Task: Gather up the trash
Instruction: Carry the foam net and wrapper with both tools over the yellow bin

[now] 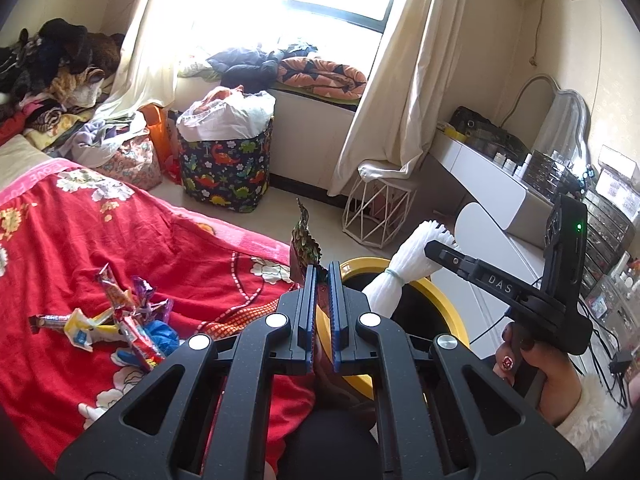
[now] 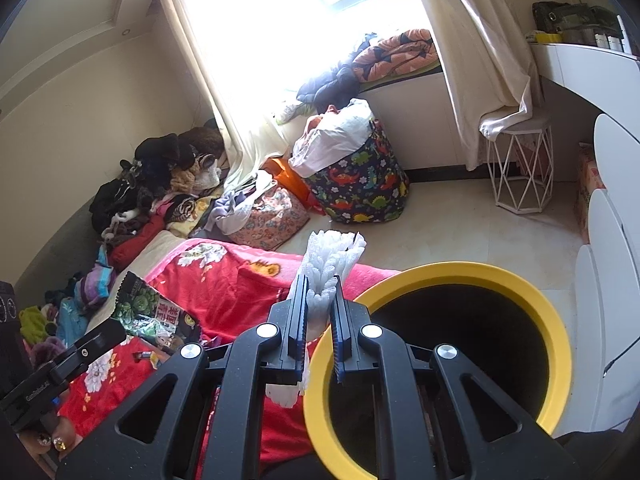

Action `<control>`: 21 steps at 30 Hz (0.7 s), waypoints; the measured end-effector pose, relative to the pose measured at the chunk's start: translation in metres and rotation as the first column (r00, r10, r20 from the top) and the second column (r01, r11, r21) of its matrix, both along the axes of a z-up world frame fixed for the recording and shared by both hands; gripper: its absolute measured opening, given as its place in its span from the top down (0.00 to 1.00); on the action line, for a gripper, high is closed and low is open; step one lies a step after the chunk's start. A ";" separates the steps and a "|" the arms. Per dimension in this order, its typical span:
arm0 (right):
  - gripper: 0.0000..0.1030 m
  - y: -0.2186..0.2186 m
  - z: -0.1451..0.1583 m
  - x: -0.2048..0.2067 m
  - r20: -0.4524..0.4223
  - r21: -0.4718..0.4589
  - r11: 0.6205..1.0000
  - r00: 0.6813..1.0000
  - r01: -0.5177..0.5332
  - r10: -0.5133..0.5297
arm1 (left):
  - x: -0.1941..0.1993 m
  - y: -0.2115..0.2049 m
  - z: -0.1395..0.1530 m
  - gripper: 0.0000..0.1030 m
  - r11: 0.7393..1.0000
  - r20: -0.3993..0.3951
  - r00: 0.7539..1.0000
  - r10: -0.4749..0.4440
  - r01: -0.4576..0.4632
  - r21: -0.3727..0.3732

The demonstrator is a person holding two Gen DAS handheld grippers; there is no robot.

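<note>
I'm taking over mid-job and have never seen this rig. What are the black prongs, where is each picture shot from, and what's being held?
No robot: a person holds a two-finger gripper in each hand, with a camera looking along the fingers. The left camera shows the left gripper shut on a snack bag, with the right gripper at its side. The right camera shows the right gripper shut on a white foam net beside the yellow-rimmed bin. More wrappers lie on the red blanket.

A home bedroom is shown: a red floral bedspread [image 1: 120, 248] at nine o'clock, curtains [image 1: 416, 80] at twelve.
</note>
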State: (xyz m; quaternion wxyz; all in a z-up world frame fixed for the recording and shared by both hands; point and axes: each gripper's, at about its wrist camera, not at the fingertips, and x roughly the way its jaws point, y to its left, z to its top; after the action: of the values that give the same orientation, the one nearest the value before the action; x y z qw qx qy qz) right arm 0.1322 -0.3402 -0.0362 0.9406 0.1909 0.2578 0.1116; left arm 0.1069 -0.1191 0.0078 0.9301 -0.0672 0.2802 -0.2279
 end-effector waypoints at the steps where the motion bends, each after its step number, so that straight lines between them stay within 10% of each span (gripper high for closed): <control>1: 0.90 -0.001 0.001 -0.001 0.001 -0.001 1.000 1.000 0.005 -0.005 | 0.000 -0.002 0.000 0.97 1.000 0.000 1.000 -0.003 0.003 0.000; 21: 0.90 -0.026 0.002 -0.005 0.003 -0.036 0.996 0.997 0.080 -0.080 | 0.001 -0.031 -0.008 0.97 0.998 -0.012 0.998 -0.066 0.066 0.000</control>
State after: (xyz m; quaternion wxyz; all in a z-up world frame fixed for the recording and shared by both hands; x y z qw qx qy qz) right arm 0.1268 -0.3660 -0.0338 0.9478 0.1839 0.2511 0.0693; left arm 0.1083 -0.1506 0.0002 0.9203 -0.0591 0.2880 -0.2580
